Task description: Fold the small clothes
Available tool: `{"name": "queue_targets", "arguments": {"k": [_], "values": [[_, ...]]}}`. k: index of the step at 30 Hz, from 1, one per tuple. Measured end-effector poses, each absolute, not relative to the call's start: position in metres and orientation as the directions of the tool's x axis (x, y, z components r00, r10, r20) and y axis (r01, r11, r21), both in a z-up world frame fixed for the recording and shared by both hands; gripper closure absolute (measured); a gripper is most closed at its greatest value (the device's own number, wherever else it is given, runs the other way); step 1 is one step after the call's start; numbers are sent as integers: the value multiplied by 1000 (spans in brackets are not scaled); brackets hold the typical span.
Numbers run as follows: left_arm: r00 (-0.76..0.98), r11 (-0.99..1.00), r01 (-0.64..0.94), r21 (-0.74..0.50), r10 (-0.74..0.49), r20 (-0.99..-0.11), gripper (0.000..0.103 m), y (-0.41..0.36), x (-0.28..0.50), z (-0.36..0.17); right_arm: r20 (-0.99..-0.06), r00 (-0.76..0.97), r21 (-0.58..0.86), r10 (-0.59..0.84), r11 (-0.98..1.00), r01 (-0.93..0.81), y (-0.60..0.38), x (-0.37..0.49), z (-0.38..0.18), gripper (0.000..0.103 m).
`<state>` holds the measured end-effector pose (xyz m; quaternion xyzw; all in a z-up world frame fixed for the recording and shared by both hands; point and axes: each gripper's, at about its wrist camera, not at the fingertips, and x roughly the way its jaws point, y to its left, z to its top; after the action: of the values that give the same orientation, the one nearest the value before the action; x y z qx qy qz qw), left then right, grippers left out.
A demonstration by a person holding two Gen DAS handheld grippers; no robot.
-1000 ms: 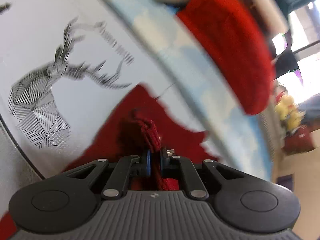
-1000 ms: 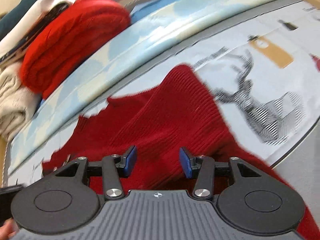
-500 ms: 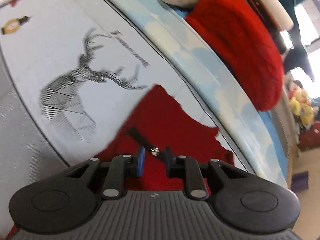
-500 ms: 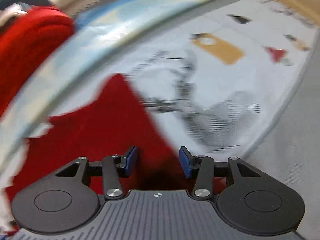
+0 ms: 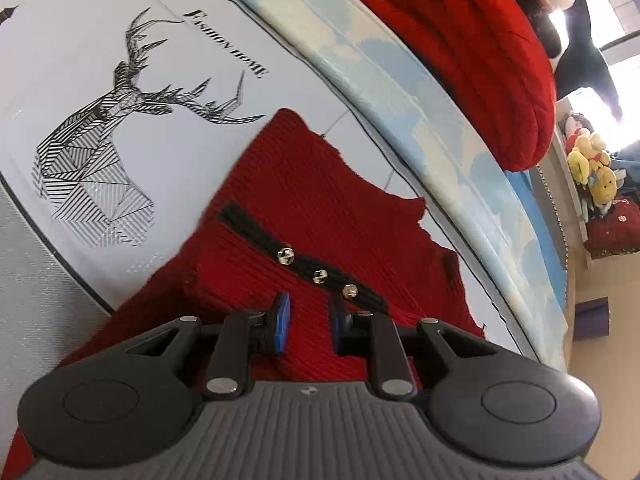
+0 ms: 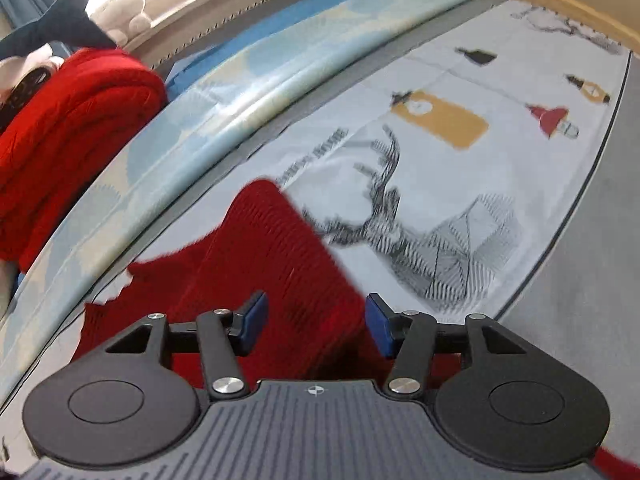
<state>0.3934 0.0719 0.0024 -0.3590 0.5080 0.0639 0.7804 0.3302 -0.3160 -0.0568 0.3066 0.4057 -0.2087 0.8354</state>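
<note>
A small dark red knit garment (image 5: 312, 216) lies on a white cloth printed with a deer. A folded part with a black strap and three shiny studs (image 5: 320, 276) rests on top of it. My left gripper (image 5: 307, 322) is open and empty, just above that folded part. In the right wrist view the same red garment (image 6: 276, 264) lies flat. My right gripper (image 6: 315, 322) is open and empty above it.
A thick folded bright red knit (image 5: 472, 52) sits on a light blue cloud-patterned cloth (image 5: 400, 92) at the far side; it also shows in the right wrist view (image 6: 68, 136). The deer print (image 6: 420, 232) lies right of the garment. Plush toys (image 5: 592, 168) sit beyond.
My left gripper has opened and let go of the red garment's strapped part, which now lies folded on the garment. My right gripper stayed open and swung over the garment.
</note>
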Motion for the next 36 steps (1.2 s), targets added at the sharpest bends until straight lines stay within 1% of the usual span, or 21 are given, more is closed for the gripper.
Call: {"name": "queue_targets", "arguments": {"k": [2,5,10,11,12,13,15,17,18,19,20,22,23,24,26,28,31,33,34,35,36], "values": [[484,746,-444,-497,-267,-833,82,68,394,7,-827,558,345,-69,721,601,-311,329,-64,47],[482,758,-427,-493,-270,-833,82,63,394,9,-864,494,291,-95,706,645,-310,329,-80,45],[478,773,-408,-485,-272,-835,82,60,395,11,-840,537,357,-74,671,650,-324,332,-85,46],[479,776,-405,-484,-270,-835,82,60,395,12,-830,553,372,-75,664,648,-327,332,-85,61],[480,779,-400,-483,-270,-835,82,60,395,12,-827,555,370,-89,656,657,-331,332,-85,79],[481,782,-395,-483,-272,-834,82,59,395,13,-824,558,371,-104,645,668,-336,331,-85,85],[482,791,-380,-480,-273,-832,82,57,396,15,-817,568,401,-99,609,684,-343,327,-86,90],[480,804,-361,-473,-274,-833,82,54,397,16,-811,565,393,-149,577,716,-350,322,-83,95],[479,811,-350,-469,-275,-834,82,53,397,16,-805,559,371,-199,565,737,-354,319,-79,103],[477,816,-341,-466,-277,-834,82,51,397,17,-798,543,336,-262,555,761,-358,318,-75,103],[473,821,-332,-464,-281,-835,82,50,397,17,-798,543,340,-263,548,764,-364,319,-75,103],[468,825,-321,-465,-289,-835,82,48,397,16,-829,538,390,-155,530,753,-372,323,-82,103],[466,825,-320,-466,-291,-835,82,48,398,16,-835,529,385,-152,524,759,-371,322,-83,100],[465,824,-321,-467,-293,-835,82,48,398,16,-832,521,356,-192,536,765,-367,319,-78,99],[465,823,-324,-467,-291,-836,82,48,399,15,-798,548,331,-251,578,746,-357,318,-66,99],[461,824,-323,-466,-293,-837,82,48,400,13,-751,608,336,-258,643,689,-344,324,-54,99],[449,827,-318,-464,-299,-842,82,48,401,8,-677,695,324,-244,749,578,-327,333,-42,89],[440,832,-323,-451,-290,-850,82,49,402,3,-714,683,335,-150,784,522,-328,346,-52,62],[433,835,-326,-443,-284,-855,82,49,404,-1,-752,650,343,-104,781,522,-333,351,-63,59],[422,840,-329,-431,-277,-863,82,50,405,-7,-797,600,340,-73,767,544,-338,355,-77,58],[410,845,-333,-419,-271,-871,82,51,407,-12,-814,578,344,-57,755,558,-343,354,-88,61]]}}
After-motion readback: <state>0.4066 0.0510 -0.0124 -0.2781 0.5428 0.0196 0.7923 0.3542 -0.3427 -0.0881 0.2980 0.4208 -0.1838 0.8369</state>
